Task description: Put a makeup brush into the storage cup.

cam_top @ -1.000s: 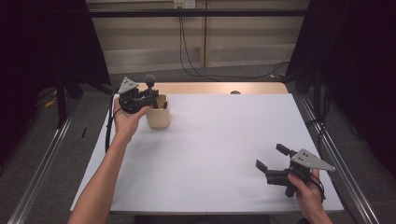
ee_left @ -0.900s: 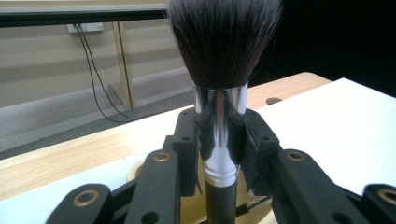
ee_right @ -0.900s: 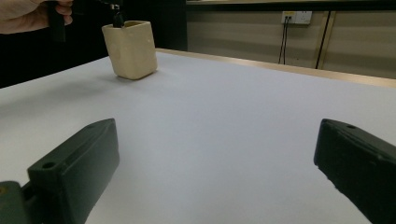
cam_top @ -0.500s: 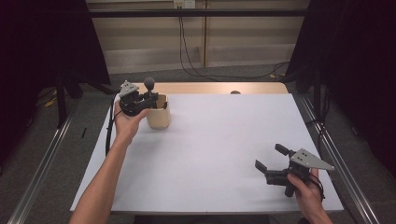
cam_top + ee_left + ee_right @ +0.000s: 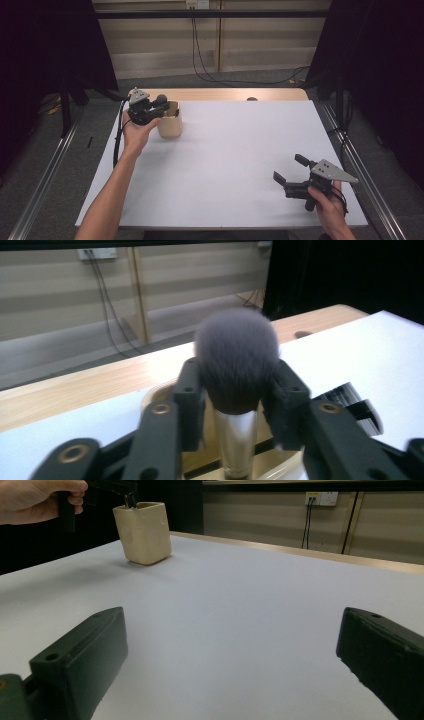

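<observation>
The left gripper (image 5: 235,405) pinches a makeup brush (image 5: 235,360) above the beige cup (image 5: 169,120) near the table's (image 5: 240,150) far left corner. The brush's lower handle is cut off. The right gripper (image 5: 290,172) is spread wide near the right edge.

The makeup brush (image 5: 235,365) has soft, matt grey bristles and a glossy gold metal ferrule. The cream rectangular holder (image 5: 143,532) looks smooth and matt, like ceramic or plastic. The white table sheet (image 5: 235,165) is matt and smooth over pale wood. Both grippers' jaws are matt black plastic.
</observation>
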Available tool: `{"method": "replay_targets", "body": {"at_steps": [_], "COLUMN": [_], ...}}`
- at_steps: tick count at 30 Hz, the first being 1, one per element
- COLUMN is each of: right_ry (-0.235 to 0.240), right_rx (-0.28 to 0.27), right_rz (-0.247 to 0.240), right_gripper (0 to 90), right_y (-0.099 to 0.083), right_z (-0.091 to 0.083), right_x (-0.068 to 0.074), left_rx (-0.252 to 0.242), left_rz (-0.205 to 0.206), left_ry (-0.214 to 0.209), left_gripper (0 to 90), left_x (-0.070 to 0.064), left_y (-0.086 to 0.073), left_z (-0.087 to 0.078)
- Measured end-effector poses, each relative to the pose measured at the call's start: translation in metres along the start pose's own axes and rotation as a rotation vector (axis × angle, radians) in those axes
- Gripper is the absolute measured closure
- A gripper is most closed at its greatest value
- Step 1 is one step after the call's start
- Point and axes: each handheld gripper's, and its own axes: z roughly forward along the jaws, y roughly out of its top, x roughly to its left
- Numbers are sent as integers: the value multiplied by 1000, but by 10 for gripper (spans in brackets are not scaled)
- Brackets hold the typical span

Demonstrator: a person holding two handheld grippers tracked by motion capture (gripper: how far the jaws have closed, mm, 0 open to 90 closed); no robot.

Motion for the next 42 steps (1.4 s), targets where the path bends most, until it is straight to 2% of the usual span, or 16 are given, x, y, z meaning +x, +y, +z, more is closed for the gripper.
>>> {"method": "replay_targets", "body": {"at_steps": [2, 4, 9, 13, 19, 20, 24, 29, 30, 32, 34, 39, 42], "right_ry": [-2, -1, -1, 0, -4, -5, -13, -12, -12, -13, -17, -18, -17], "right_rx": [1, 0, 0, -2, 1, -3, -5, -2, -1, -4, -7, -10, -11], "right_rz": [2, 0, 1, 1, 2, 14, 22, 17, 18, 22, 23, 21, 18], "right_gripper": [0, 0, 0, 0, 0, 0, 0, 0, 0, 0, 0, 0, 0], "right_y": [0, 0, 0, 0, 0, -1, -1, -1, -1, -1, -1, -1, -1], "right_z": [0, 0, 0, 0, 0, 0, 0, 1, 1, 0, 0, 0, 0], "right_x": [0, 0, 0, 0, -2, -2, -5, -6, -6, -5, -5, -5, -5], "left_rx": [6, 10, -23, -41, -34, -35, -38, -70, -79, -88, -114, -123, -104], "left_rz": [-7, -7, -11, -27, -59, -62, -57, -65, -51, -50, -50, -42, -39], "left_ry": [19, 30, 50, 47, 50, 50, 34, 5, -1, -5, -31, -18, -40], "left_gripper": [517, 494, 369, 274, 99, 63, 45, 38, 34, 25, 22, 18, 19], "left_x": [2, 3, 3, 3, 3, 3, 2, 4, 4, 3, 2, -1, -3], "left_y": [-2, -4, -4, -2, -1, -1, 0, 1, 1, 1, 0, -2, -6], "left_z": [0, -1, -5, -10, -12, -12, -16, -25, -28, -32, -38, -47, -52]}}
